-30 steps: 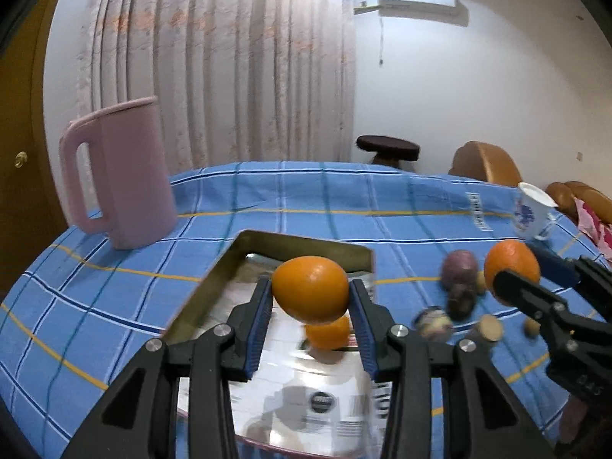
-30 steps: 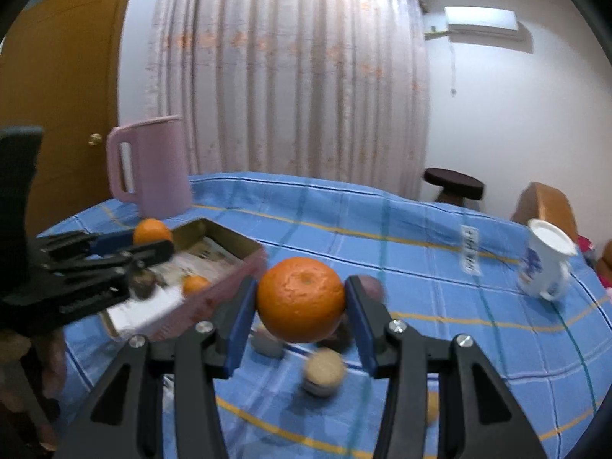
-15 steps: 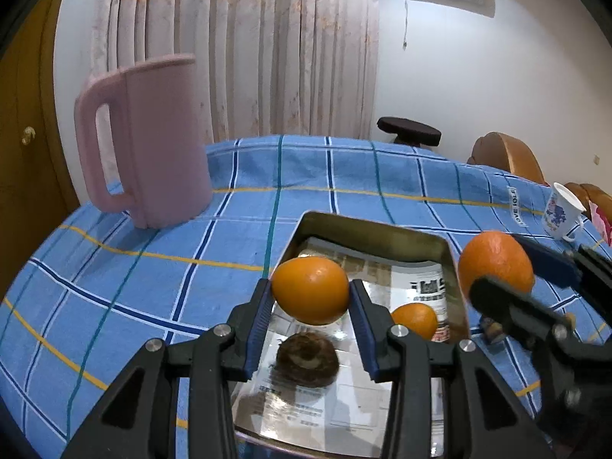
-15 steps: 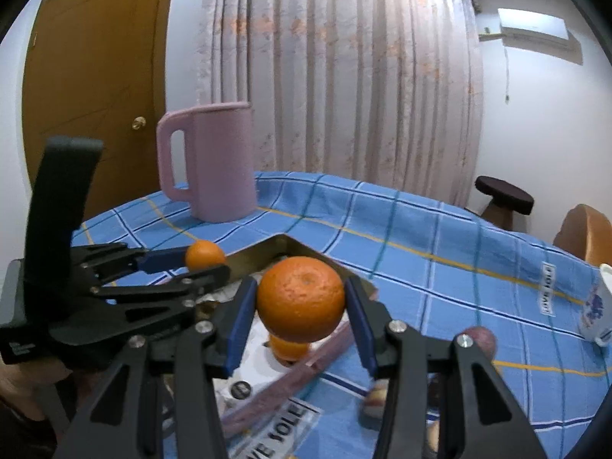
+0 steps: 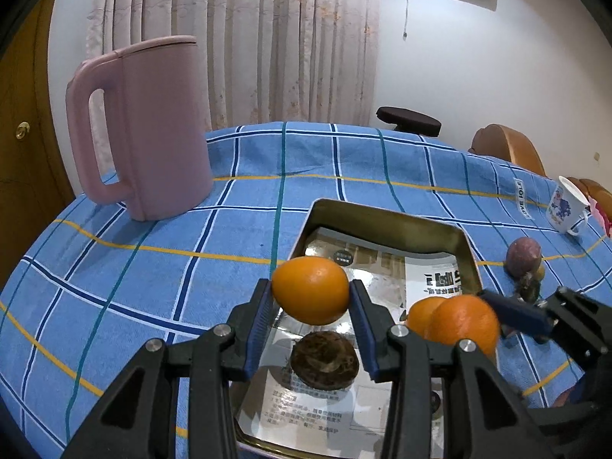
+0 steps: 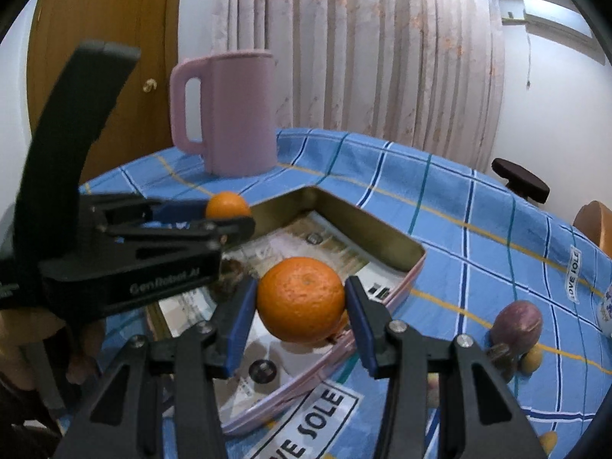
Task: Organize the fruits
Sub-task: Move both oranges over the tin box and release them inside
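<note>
My left gripper (image 5: 310,296) is shut on a smooth orange (image 5: 310,290) and holds it above the near left part of a metal tray (image 5: 386,214) lined with printed paper. A dark brown fruit (image 5: 324,359) and a small orange (image 5: 420,311) lie in the tray. My right gripper (image 6: 301,302) is shut on a dimpled orange (image 6: 301,299) above the tray's (image 6: 386,237) right rim. That orange also shows in the left wrist view (image 5: 466,323). The left gripper and its orange (image 6: 226,204) show in the right wrist view.
A pink jug (image 5: 141,126) stands at the table's far left. A purple fruit (image 5: 523,254) and small brown ones lie right of the tray on the blue checked cloth (image 5: 153,267). A white mug (image 5: 566,206) stands at the far right.
Both grippers have moved left with their oranges and now hang over the tray. The right gripper's orange has come in over the tray's right side. Both grips are unchanged.
</note>
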The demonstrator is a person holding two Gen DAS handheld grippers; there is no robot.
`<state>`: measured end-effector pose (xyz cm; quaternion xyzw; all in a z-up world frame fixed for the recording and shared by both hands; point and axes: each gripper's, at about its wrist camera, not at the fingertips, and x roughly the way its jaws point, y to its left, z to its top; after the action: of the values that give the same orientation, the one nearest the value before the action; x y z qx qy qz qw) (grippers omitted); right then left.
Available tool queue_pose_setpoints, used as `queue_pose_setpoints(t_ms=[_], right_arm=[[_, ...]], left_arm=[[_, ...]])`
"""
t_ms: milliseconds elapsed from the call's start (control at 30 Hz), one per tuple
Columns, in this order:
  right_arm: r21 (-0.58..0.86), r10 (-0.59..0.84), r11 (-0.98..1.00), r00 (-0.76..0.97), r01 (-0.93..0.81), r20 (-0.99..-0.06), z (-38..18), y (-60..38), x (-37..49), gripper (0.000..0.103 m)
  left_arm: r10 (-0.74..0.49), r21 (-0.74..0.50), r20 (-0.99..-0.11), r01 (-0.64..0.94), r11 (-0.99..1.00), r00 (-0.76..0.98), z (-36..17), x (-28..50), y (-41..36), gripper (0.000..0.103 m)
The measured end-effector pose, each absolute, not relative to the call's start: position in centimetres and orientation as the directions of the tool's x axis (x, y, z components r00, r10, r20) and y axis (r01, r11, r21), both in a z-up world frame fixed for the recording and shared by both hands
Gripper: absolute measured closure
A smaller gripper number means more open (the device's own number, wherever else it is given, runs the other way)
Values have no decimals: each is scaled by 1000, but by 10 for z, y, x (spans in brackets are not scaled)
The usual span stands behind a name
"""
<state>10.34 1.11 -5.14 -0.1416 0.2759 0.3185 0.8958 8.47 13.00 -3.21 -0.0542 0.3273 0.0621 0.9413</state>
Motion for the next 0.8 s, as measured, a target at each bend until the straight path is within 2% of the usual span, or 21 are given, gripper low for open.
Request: queue_pose_setpoints(t_ms=[400,467,533,600,667,700,800], right_arm=[[-97,498,705,588,-703,-638,-59,26,96,52],[-98,506,702,591,-705,-627,-57,25,93,46],[-82,522,697,583,-712,-623,-56,22,90,33],[-88,524,703,598,-705,-607,-53,18,86,24],[-102,516,714,620,-692,-591,-49,11,82,21],[-103,513,722,630,-684,-582,-45,4,79,20],[-85,504,760,666,-645,-550,-34,-23,75,11]], left_arm=[[62,-44,-641,-117,992,765,-39,79,117,60],[49,-39,-634,-95,995,771,-36,75,112,59],[55,-25,-626,-91,996,778,-33,71,109,57],[70,-19,-606,-103,994,793,-26,65,108,35],[85,-28,-573,-122,992,815,-17,59,109,23],[82,-37,-561,-124,992,824,-14,57,110,20],[79,-49,-557,-128,991,827,-9,58,109,19]])
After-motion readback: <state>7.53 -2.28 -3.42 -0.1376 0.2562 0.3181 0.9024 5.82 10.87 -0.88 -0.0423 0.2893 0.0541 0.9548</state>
